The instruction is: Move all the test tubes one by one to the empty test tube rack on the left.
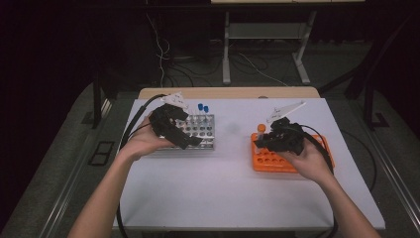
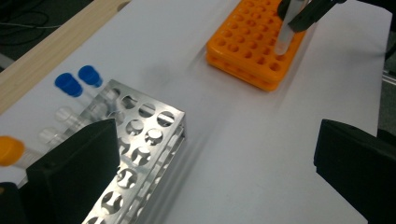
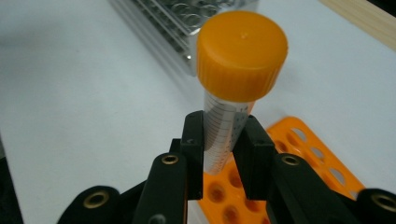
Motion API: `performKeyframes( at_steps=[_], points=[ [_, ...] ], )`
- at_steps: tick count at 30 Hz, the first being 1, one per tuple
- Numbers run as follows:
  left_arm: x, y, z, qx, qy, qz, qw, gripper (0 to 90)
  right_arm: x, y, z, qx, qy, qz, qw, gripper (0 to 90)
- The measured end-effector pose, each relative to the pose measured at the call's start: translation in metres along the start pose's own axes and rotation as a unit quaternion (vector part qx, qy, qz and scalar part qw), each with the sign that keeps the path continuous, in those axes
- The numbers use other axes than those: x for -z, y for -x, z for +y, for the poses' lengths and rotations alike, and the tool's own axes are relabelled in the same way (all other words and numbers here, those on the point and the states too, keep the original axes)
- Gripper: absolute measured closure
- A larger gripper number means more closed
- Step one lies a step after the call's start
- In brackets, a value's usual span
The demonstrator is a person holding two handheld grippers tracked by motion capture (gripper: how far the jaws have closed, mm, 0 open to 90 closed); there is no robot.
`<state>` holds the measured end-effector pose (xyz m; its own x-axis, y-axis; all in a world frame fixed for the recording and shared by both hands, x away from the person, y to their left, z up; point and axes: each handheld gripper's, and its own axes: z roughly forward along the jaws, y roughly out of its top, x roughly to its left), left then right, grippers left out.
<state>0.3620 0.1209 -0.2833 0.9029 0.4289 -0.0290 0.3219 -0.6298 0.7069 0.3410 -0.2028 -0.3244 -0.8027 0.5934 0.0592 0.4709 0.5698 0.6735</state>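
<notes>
while the right tool (image 3: 218, 140) pinches an orange-capped tube (image 3: 236, 88) just below its cap, the tube stands upright between the 2 black jaws, its clear graduated body pressed from both sides. in the left tool's view the tube's lower end hangs over the holes of the orange rack (image 2: 254, 44), near that rack's far side; whether the tip touches a hole i cannot tell. in the high view the right tool (image 1: 267, 137) sits over the left end of the orange rack (image 1: 267, 161), on the right half of the white surface (image 1: 223, 183), with the person's right hand (image 1: 309, 158) behind it.

the left tool (image 1: 190, 141) hovers over the metal rack (image 1: 205, 131) on the left half of the surface, held by the left hand (image 1: 143, 141). its jaws stand spread wide in its own view, with nothing between them; one jaw lies over the metal rack (image 2: 140, 140). 2 blue-capped tubes (image 2: 77, 80) stand in the far holes of that rack, and another orange cap (image 2: 9, 149) shows at the left edge beside them. the 2 racks lie well apart.
</notes>
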Motion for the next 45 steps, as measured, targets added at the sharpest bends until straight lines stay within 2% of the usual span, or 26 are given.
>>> performKeyframes(
  at_steps=[11, 15, 23, 30, 34, 37, 42, 45],
  points=[
    [-0.009, 0.012, 0.013, -0.024, 0.0, -0.03, 0.9993, 4.2, -0.021, -0.027, 0.026, 0.042, -0.011, 0.031, 0.9986, 73.9],
    [-0.012, 0.015, 0.018, -0.036, -0.008, -0.038, 0.9986, 6.7, -0.03, -0.036, 0.034, 0.054, -0.013, 0.04, 0.9976, 73.9],
    [-0.017, 0.019, 0.023, -0.048, -0.015, -0.058, 0.997, 15.7, -0.048, -0.051, 0.05, 0.078, -0.014, 0.058, 0.9951, 73.9],
    [-0.02, 0.018, 0.024, -0.062, -0.019, -0.067, 0.9956, 35.7, -0.065, -0.062, 0.06, 0.094, -0.009, 0.076, 0.9926, 73.9],
    [-0.02, 0.017, 0.023, -0.072, -0.03, -0.061, 0.9951, 55.4, -0.073, -0.067, 0.064, 0.099, -0.011, 0.082, 0.9916, 73.9],
    [-0.019, 0.015, 0.022, -0.073, -0.035, -0.069, 0.9943, 67.7, -0.078, -0.069, 0.066, 0.098, -0.009, 0.081, 0.9918, 73.8],
    [-0.018, 0.012, 0.02, -0.072, -0.04, -0.074, 0.9939, 68.3, -0.081, -0.07, 0.067, 0.101, -0.007, 0.082, 0.9914, 73.3],
    [-0.015, 0.01, 0.021, -0.069, -0.039, -0.068, 0.9946, 68.5, -0.08, -0.069, 0.068, 0.095, -0.002, 0.08, 0.9922, 70.0]
  ],
)
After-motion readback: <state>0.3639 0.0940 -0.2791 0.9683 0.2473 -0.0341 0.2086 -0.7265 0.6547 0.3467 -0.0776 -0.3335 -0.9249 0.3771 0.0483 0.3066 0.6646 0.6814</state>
